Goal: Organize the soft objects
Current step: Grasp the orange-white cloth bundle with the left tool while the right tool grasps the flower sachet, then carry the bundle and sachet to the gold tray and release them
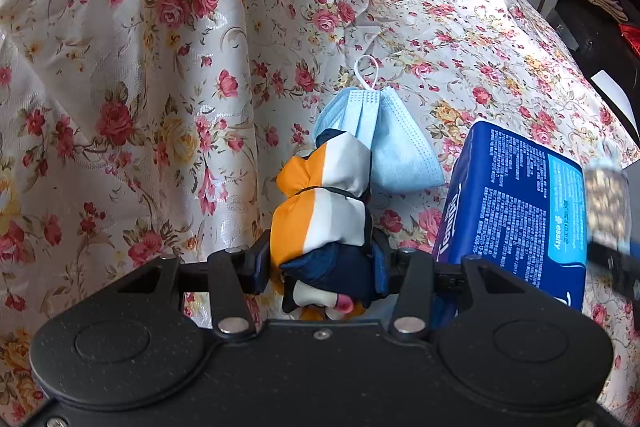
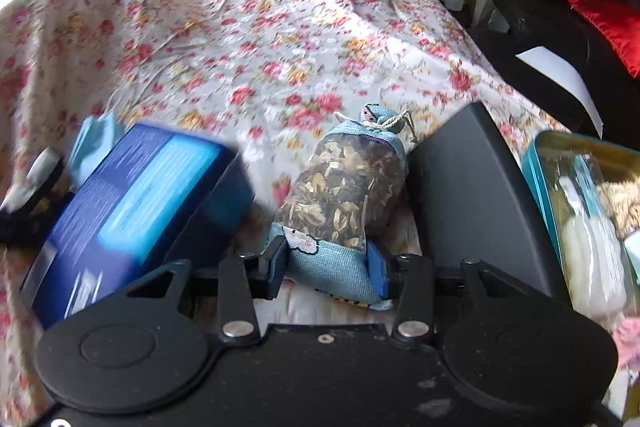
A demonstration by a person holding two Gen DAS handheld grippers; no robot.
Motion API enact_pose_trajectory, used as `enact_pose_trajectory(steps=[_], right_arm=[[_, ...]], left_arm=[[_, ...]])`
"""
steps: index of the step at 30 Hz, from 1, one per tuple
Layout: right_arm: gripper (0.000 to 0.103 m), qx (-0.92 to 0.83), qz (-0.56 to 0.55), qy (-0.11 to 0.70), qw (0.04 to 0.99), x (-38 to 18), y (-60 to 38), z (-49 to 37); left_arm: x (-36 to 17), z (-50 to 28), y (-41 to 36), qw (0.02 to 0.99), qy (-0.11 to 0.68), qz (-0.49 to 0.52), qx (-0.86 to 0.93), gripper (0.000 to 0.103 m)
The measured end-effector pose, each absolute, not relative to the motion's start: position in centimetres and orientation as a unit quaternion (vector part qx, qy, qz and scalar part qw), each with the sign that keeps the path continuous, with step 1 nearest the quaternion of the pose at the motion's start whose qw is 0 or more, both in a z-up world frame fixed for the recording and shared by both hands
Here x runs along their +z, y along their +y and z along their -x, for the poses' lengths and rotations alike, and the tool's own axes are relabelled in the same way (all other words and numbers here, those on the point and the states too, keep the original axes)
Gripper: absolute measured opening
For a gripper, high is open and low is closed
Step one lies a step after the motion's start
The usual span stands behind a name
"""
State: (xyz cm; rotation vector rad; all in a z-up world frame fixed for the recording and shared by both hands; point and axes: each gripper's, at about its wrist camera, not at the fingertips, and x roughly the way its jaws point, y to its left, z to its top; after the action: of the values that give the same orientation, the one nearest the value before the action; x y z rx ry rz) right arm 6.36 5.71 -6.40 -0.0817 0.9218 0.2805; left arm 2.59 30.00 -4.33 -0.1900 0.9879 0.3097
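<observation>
My left gripper [image 1: 320, 263] is shut on an orange, white and navy stuffed toy [image 1: 324, 211] and holds it over the floral cloth. A light blue face mask [image 1: 384, 143] lies just beyond the toy. A blue tissue pack [image 1: 516, 203] stands to its right and shows blurred in the right wrist view [image 2: 136, 211]. My right gripper [image 2: 328, 267] is shut on a light blue sachet pouch of dried leaves [image 2: 344, 203], tied at the top with a cord. That pouch shows blurred at the right edge of the left wrist view [image 1: 606, 203].
A floral cloth [image 1: 160, 87] covers the surface and rises in a hump at the left. A black box [image 2: 472, 195] stands right of the pouch. A teal tin [image 2: 544, 179] holding white soft items is at the far right. Dark furniture and a red cushion [image 2: 612, 23] lie beyond the edge.
</observation>
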Motion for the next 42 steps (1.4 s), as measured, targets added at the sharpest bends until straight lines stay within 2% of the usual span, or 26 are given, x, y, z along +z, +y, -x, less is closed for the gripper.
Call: enact_pose_trajectory(steps=[9,12,13,17,18,20,22,25,27,28,32,38,40,42], right_arm=[[0.043,0.179,0.072,0.471,0.861,-5.7,4.1,1.5],[0.046,0.173,0.068,0.478,0.859,-5.7,3.7,2.7],[0.047,0.17,0.066,0.479,0.859,-5.7,3.7,2.8],[0.062,0.157,0.055,0.482,0.86,-5.7,3.5,2.6],[0.072,0.155,0.056,0.482,0.861,-5.6,3.6,2.5],[0.084,0.15,0.057,0.48,0.862,-5.6,3.7,2.2],[0.084,0.15,0.056,0.479,0.863,-5.5,3.7,1.9],[0.092,0.149,0.051,0.481,0.862,-5.6,4.0,1.3],[0.093,0.15,0.049,0.483,0.861,-5.8,4.3,0.9],[0.093,0.151,0.05,0.483,0.861,-5.8,4.5,0.8],[0.096,0.147,0.054,0.486,0.86,-6.3,5.4,0.3],[0.096,0.136,0.077,0.486,0.86,-6.9,6.5,0.3],[0.093,0.13,0.081,0.488,0.859,-7.2,6.7,0.3],[0.07,0.122,0.088,0.49,0.859,-7.2,6.7,0.3]], left_arm=[[-4.0,-2.5,30.3,0.863,0.474,0.102,0.144,0.047],[-3.7,-2.5,30.5,0.863,0.472,0.109,0.143,0.051],[-3.5,-2.4,30.5,0.865,0.469,0.107,0.144,0.055],[-2.6,-2.4,30.5,0.876,0.452,0.088,0.145,0.069],[-2.4,-2.5,30.5,0.878,0.449,0.083,0.146,0.071],[-2.1,-2.8,30.6,0.88,0.445,0.079,0.147,0.08],[-2.2,-3.1,30.6,0.879,0.446,0.077,0.148,0.082],[-2.4,-3.6,30.5,0.877,0.45,0.074,0.15,0.078],[-2.6,-3.7,30.4,0.876,0.453,0.074,0.146,0.059],[-2.7,-3.8,30.3,0.876,0.455,0.074,0.143,0.041],[-2.5,-3.7,30.0,0.876,0.456,0.069,0.143,0.041],[-1.2,-2.7,29.9,0.878,0.448,0.076,0.149,0.041],[-0.7,-2.2,29.8,0.879,0.445,0.077,0.152,0.041],[-0.1,-1.7,29.8,0.88,0.441,0.081,0.154,0.041]])
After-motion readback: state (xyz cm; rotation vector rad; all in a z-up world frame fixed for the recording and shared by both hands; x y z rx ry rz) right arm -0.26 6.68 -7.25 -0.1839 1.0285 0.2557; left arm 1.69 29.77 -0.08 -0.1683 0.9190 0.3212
